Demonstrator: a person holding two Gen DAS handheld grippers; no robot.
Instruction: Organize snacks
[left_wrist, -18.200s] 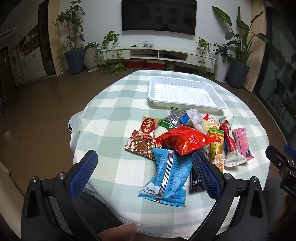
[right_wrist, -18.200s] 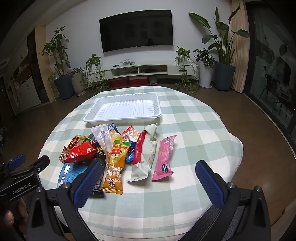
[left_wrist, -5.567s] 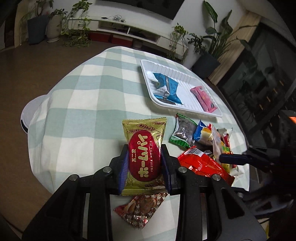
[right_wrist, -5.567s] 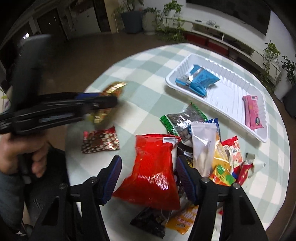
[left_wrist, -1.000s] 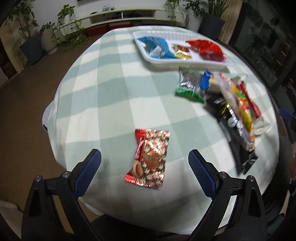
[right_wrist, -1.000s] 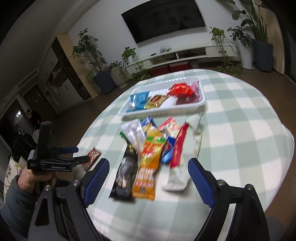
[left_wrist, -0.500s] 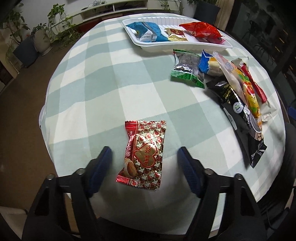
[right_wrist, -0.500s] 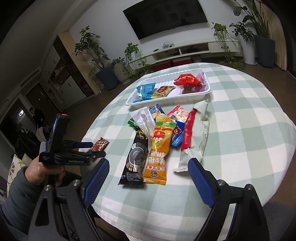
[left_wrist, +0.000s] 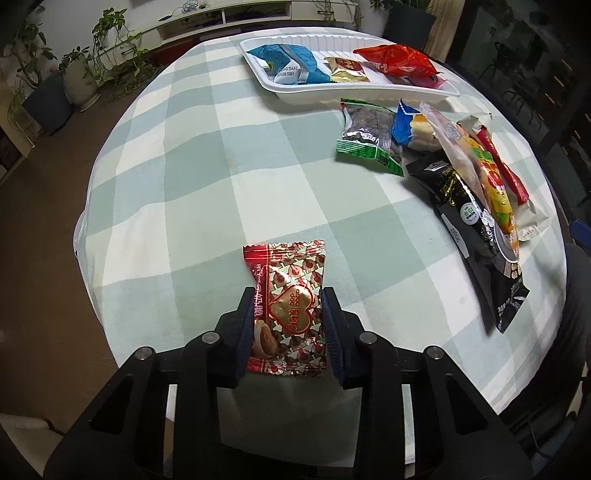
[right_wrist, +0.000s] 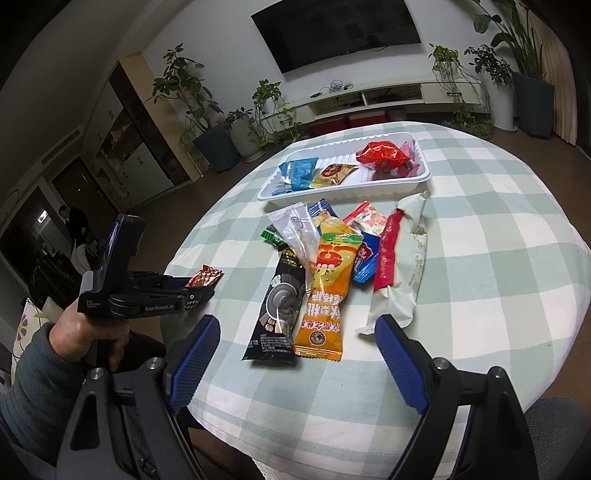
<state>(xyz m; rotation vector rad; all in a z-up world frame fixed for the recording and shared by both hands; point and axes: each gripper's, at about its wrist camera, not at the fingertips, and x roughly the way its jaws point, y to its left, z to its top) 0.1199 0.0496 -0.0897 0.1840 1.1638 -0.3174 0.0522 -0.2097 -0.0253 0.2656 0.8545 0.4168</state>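
Observation:
A red heart-print snack packet (left_wrist: 284, 269) lies near the table's front edge. My left gripper (left_wrist: 288, 295) points down over it, its jaws closing with the blue pads touching the packet's two long sides. The right wrist view shows that gripper (right_wrist: 199, 291) in a person's hand at the left, with the packet (right_wrist: 205, 277) sticking out of it. My right gripper (right_wrist: 297, 325) hangs open above the near end of the snack pile, nothing between its fingers. The white tray (left_wrist: 295, 92) at the far side holds a blue packet (left_wrist: 288, 62), a gold packet (left_wrist: 347, 68) and a red bag (left_wrist: 395, 61).
A pile of loose snacks lies right of centre: a green-edged packet (left_wrist: 369, 136), a black pack (right_wrist: 280, 299), an orange pack (right_wrist: 328, 280), a red stick (right_wrist: 386, 254) and a white wrapper (right_wrist: 410, 266). The checked cloth (left_wrist: 221, 166) drops off all round. A grey sleeve (right_wrist: 33, 376) fills the lower left.
My left gripper's jaws have come in from wide apart until they touch the heart-print packet's sides. The right gripper stays open and has hardly moved.

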